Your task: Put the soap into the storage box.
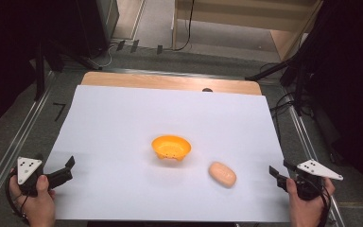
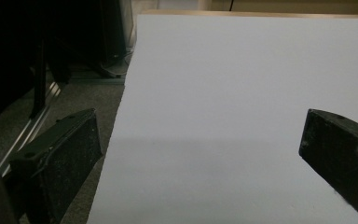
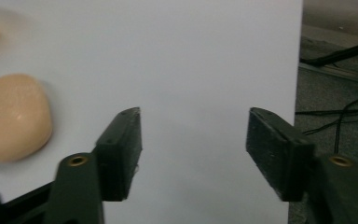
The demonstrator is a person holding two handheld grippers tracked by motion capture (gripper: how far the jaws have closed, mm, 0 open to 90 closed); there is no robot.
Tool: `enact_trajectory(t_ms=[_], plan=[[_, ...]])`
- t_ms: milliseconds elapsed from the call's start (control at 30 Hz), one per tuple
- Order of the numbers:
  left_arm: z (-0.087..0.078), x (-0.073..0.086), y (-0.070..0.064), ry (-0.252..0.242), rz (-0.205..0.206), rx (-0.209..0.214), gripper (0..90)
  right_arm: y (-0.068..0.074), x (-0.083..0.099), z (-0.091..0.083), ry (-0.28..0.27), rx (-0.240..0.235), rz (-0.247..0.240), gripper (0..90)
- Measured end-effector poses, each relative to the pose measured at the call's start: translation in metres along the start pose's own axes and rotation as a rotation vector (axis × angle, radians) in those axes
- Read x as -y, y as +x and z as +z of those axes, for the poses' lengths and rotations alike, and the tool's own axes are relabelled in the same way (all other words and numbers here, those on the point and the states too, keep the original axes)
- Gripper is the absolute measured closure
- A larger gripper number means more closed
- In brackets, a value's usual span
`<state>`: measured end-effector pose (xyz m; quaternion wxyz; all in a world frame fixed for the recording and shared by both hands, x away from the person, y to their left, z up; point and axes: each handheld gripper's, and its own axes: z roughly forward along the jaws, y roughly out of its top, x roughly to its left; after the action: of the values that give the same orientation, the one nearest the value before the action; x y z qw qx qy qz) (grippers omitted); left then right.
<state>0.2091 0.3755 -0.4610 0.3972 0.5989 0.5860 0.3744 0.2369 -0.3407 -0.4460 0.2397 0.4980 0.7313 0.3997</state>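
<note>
Right gripper, held with jaws spread and empty, was positioned just beside the peach oval soap-like lump, nearer than the equally released left gripper.

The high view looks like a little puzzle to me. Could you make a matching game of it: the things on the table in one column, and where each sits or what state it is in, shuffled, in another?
Things
1. orange bowl
2. peach oval object
3. left gripper
4. white sheet

Places or states
A. open, at the sheet's near left edge
B. covers most of the wooden table
C. near the sheet's middle, nothing inside
D. lies apart from the bowl, nearer the right gripper

Pairs: 1-C, 2-D, 3-A, 4-B
</note>
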Motion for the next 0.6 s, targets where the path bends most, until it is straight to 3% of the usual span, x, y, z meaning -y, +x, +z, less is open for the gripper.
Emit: enact_trajectory(t_ms=[67,100,167,467,533,600], plan=[[0.000,0.000,0.000,0.002,0.004,-0.001,0.0,0.006,-0.005,0.004,0.070,-0.016,-0.054,28.0],[0.000,0.000,0.000,0.002,0.004,-0.001,0.0,0.006,-0.005,0.004,0.070,-0.016,-0.054,28.0],[0.001,0.000,-0.001,0.007,0.016,-0.001,0.0,0.011,-0.009,0.010,0.127,-0.033,-0.095,27.7],[0.002,0.000,-0.003,0.014,0.031,-0.005,0.0,0.024,-0.023,0.021,0.241,-0.112,-0.187,25.4],[0.002,-0.001,-0.003,0.017,0.032,-0.007,0.0,0.030,-0.029,0.027,0.283,-0.149,-0.229,22.4],[0.002,-0.001,-0.003,0.018,0.032,-0.007,0.0,0.032,-0.030,0.028,0.289,-0.154,-0.235,22.1]])
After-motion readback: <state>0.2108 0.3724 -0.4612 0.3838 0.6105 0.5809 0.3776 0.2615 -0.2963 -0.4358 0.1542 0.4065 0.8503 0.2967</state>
